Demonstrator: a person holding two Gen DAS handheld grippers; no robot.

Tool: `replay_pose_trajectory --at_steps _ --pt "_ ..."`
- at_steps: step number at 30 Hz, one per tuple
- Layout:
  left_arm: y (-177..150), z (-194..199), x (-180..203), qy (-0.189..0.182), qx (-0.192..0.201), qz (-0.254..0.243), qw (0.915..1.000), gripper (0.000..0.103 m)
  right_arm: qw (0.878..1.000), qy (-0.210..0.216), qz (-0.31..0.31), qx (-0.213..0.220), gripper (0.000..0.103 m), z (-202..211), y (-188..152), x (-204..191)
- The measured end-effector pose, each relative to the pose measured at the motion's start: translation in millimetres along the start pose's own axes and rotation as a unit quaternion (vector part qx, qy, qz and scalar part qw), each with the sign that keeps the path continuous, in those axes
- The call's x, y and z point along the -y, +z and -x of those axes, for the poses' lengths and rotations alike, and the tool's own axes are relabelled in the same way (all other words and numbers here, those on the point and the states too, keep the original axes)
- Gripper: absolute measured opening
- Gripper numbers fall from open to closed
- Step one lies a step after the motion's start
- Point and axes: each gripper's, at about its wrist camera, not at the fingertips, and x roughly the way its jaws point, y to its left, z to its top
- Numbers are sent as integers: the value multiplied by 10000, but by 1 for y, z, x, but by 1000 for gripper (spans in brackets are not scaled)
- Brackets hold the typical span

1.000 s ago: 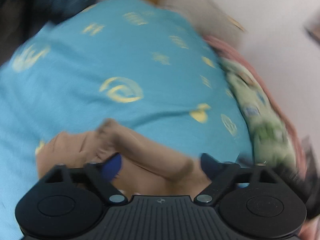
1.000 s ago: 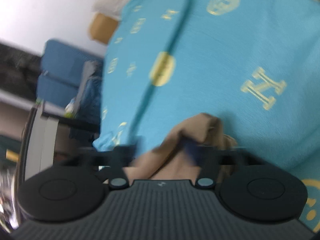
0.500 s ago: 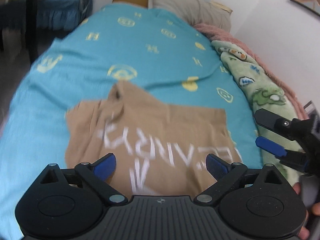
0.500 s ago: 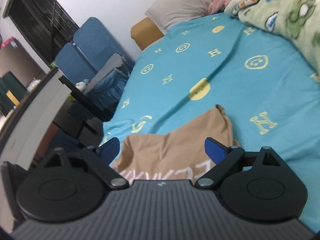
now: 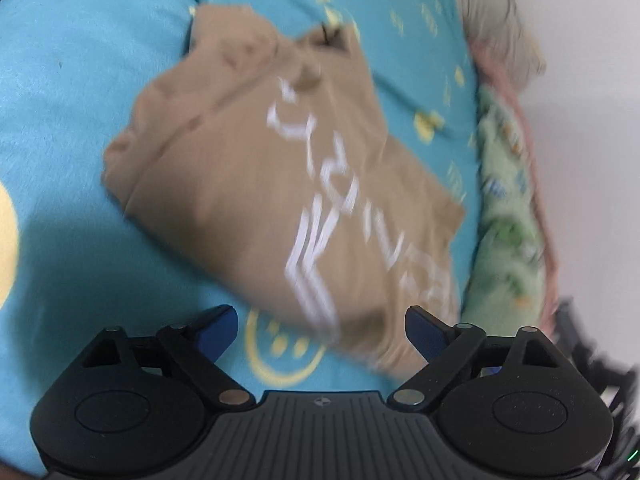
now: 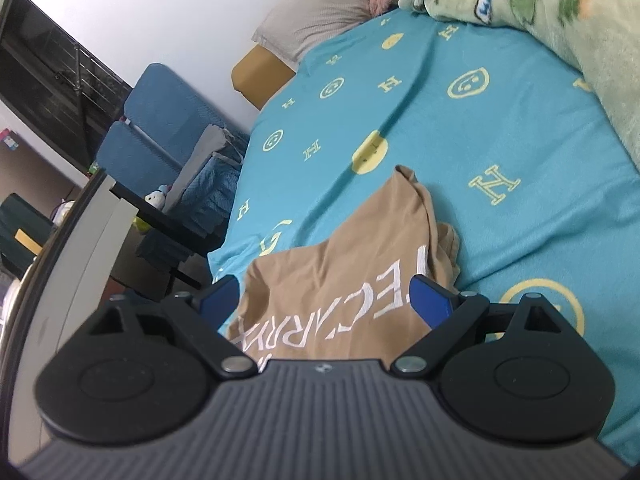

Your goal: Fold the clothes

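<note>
Tan shirt (image 5: 280, 184) on the bed (image 6: 520, 128) looks light and floppy, so pinch a hem corner; left claw (image 5: 321, 330) and right claw (image 6: 326, 298) both wide, empty.

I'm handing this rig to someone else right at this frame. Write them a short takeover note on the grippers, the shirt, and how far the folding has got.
Left gripper: open, empty, above the near edge of the shirt.
Right gripper: open, empty, over the shirt from the other side.
Shirt: tan with white lettering, lying on the blue bedsheet, released by both grippers.
Done: it looks partly folded into a rough block, lettering up.
Left: one end is still bunched and wrinkled; tidy it and finish the fold. The left view is blurred, so check the edges first.
</note>
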Motion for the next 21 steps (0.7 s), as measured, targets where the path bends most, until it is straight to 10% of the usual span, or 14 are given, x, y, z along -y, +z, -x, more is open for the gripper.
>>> replay_pose_trajectory --at_steps 5,11,21 --pt "-1 13 0 -386 487 -17 9981 78 9999 4 -101 27 93 0 -2 4" --pt "1 -7 -4 219 264 90 9994 67 9989 208 -422 -66 93 -2 -7 7" --pt "4 -3 -13 229 491 555 9970 42 9839 964 -1365 -626 94 -17 -29 11"
